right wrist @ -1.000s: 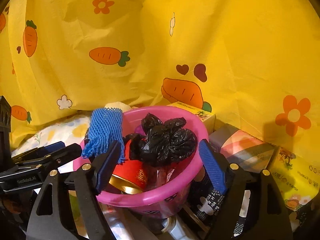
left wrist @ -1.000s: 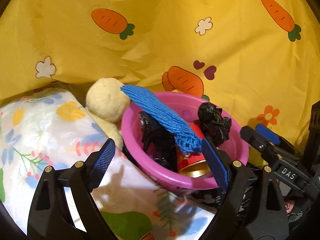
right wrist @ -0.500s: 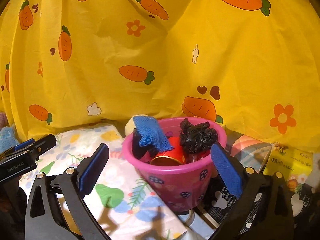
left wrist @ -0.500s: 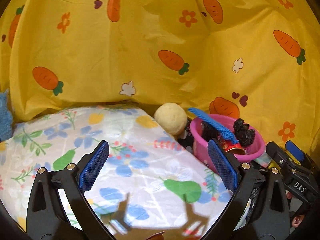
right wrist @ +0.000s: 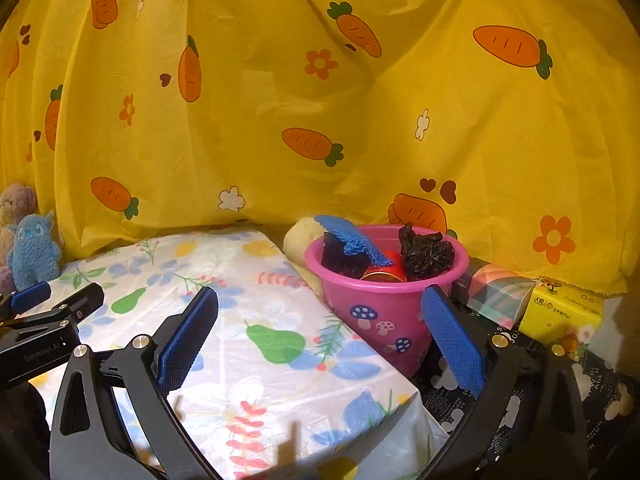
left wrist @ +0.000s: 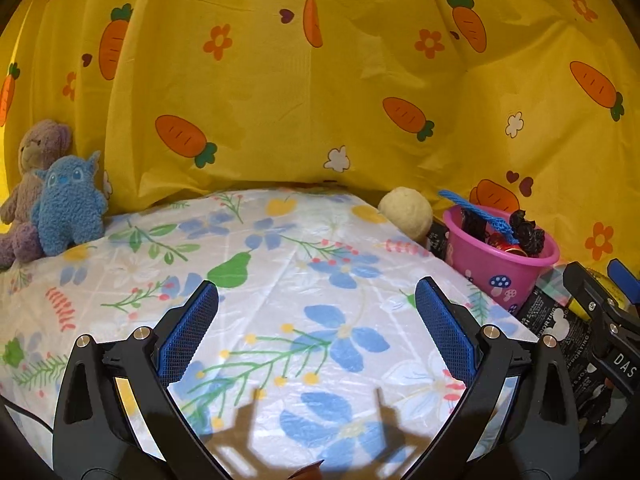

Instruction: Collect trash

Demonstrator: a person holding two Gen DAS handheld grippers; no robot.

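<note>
A pink bucket (right wrist: 384, 304) with mushroom prints stands at the right edge of the flowered bed cover (right wrist: 248, 320). Inside it lie a blue mesh sleeve (right wrist: 352, 240), a crumpled black bag (right wrist: 426, 254) and a red can (right wrist: 390, 270). The same pink bucket (left wrist: 500, 264) sits far right in the left wrist view. My right gripper (right wrist: 320, 336) is open and empty, a short way back from the bucket. My left gripper (left wrist: 318, 332) is open and empty over the bed cover (left wrist: 280, 280), well left of the bucket.
A yellow carrot-print curtain (right wrist: 320, 100) hangs behind everything. A cream plush ball (left wrist: 406, 212) leans beside the bucket. A blue plush toy (left wrist: 66, 208) and a mauve plush bear (left wrist: 36, 160) sit at the far left. A yellow tissue pack (right wrist: 560, 312) and checked box (right wrist: 496, 292) lie right of the bucket.
Both grippers have pulled back from the bucket and swung left; the bucket shrank and shifted right in both views. The bed cover and plush toys came into view. Trash stays in the bucket.
</note>
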